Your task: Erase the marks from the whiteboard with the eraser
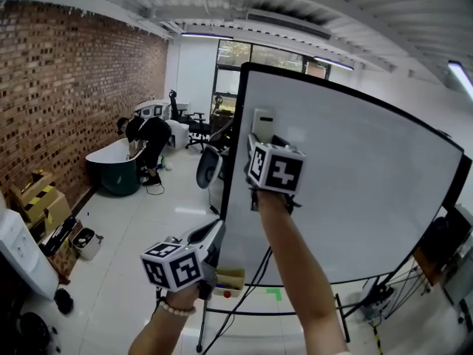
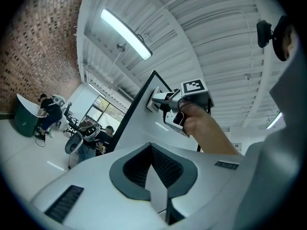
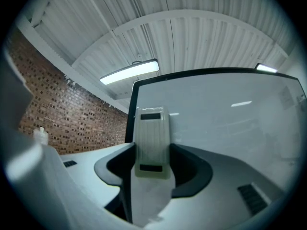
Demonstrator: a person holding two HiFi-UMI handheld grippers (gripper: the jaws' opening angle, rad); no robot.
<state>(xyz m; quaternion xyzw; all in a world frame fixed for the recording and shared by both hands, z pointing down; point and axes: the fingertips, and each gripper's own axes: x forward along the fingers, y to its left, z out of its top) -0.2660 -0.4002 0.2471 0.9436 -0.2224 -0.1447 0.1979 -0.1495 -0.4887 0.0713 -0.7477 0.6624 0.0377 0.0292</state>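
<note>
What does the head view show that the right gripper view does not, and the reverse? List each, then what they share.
Head view only: the left gripper, held low; a person bending over a dark tub; a green tape mark on the floor.
Right gripper view only: the ribbed back and two dark strips of the white rectangular eraser, with the jaws of the right gripper closed on its sides.
Both: the large black-framed whiteboard, the eraser near its left edge, and the red brick wall.

white floor (image 1: 140, 228): whiteboard stand (image 1: 341, 318), green tape mark (image 1: 275, 294), dark tub (image 1: 118, 170), cardboard boxes (image 1: 33, 194) by brick wall (image 1: 66, 87).
</note>
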